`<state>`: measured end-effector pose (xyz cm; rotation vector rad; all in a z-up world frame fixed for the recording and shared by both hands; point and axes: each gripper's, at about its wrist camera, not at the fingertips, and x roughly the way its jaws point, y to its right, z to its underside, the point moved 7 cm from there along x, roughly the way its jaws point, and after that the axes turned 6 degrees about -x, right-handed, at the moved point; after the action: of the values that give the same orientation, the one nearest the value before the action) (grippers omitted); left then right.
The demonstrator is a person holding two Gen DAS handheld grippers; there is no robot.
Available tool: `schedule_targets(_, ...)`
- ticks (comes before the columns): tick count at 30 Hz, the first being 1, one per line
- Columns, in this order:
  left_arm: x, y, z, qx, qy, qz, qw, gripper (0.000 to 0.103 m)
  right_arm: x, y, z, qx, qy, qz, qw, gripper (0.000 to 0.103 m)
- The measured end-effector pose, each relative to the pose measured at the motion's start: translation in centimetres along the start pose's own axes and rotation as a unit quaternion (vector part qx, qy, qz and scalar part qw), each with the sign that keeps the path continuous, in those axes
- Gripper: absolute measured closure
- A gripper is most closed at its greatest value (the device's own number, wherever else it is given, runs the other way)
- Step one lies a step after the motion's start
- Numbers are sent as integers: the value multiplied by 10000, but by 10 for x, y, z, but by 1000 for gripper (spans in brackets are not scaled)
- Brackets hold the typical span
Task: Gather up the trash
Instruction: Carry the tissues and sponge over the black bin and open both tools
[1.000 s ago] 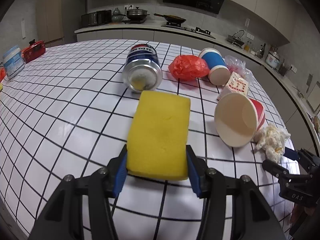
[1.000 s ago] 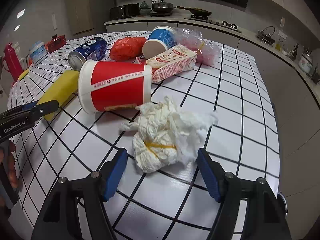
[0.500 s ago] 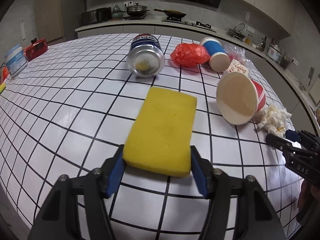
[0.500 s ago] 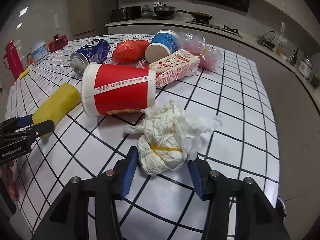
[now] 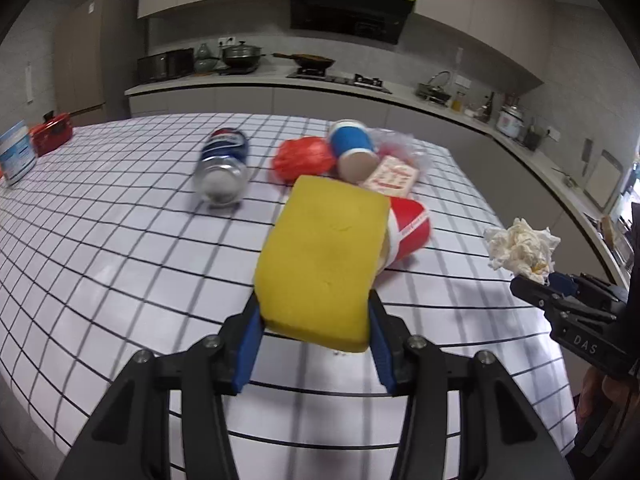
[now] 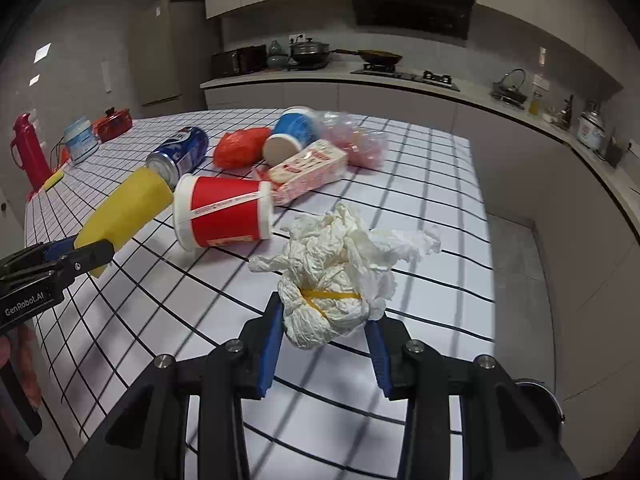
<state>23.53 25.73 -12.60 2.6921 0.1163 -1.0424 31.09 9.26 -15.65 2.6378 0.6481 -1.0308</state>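
My left gripper [image 5: 315,314] has its blue pads pressed on the near end of a yellow sponge [image 5: 324,256], and its jaws are closing further. The sponge hangs above the checked table [image 5: 120,240]. My right gripper [image 6: 324,320] is shut on a crumpled white tissue wad [image 6: 336,276] bound by a yellow band, also lifted off the table. On the table lie a red paper cup [image 6: 224,212], a blue can [image 6: 180,152], a red plastic bag [image 6: 240,146], a blue cup [image 6: 292,132], a carton [image 6: 312,168] and a clear bag [image 6: 356,140].
At the far left of the table stand a red flask [image 6: 26,148], a white tub [image 6: 82,140] and a red box [image 6: 114,124]. The table's right edge [image 6: 480,208] drops to the floor, with a kitchen counter [image 6: 400,80] behind.
The right gripper closed on the tissue wad. Both grippers then rose, lifting the sponge and the tissue off the table. The left pads squeezed the sponge tighter.
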Motion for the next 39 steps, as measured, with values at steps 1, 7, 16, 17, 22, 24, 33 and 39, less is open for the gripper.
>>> schedule_targets(1, 0, 11, 2, 46, -13, 70, 10000, 54, -6, 8, 3, 39, 30, 40, 10000, 62)
schedule_targets(7, 2, 76, 15, 331, -83, 409, 9986, 54, -49, 71, 33, 355, 158, 373, 9985, 62)
schedule_targets(16, 9, 95, 37, -68, -170, 235, 9996, 55, -81, 132, 70, 560, 136, 340, 9978, 62)
schedule_targets(17, 5, 96, 40, -50, -149, 198, 9997, 55, -84, 134, 72, 575, 156, 317, 9977, 62)
schedule_targets(22, -12, 114, 56, 98, -67, 85, 9999, 55, -83, 142, 88, 588, 59, 270, 9979, 62)
schedule_targets(24, -13, 122, 60, 133, -88, 77, 9998, 55, -84, 148, 97, 630, 30, 263, 9977, 62)
schedule_targets(33, 14, 153, 58, 191, -205, 75, 9996, 55, -108, 195, 132, 724, -93, 519, 9960, 62)
schedule_targets(39, 30, 152, 47, 96, -258, 148, 9995, 55, -122, 215, 138, 850, -99, 754, 9935, 62)
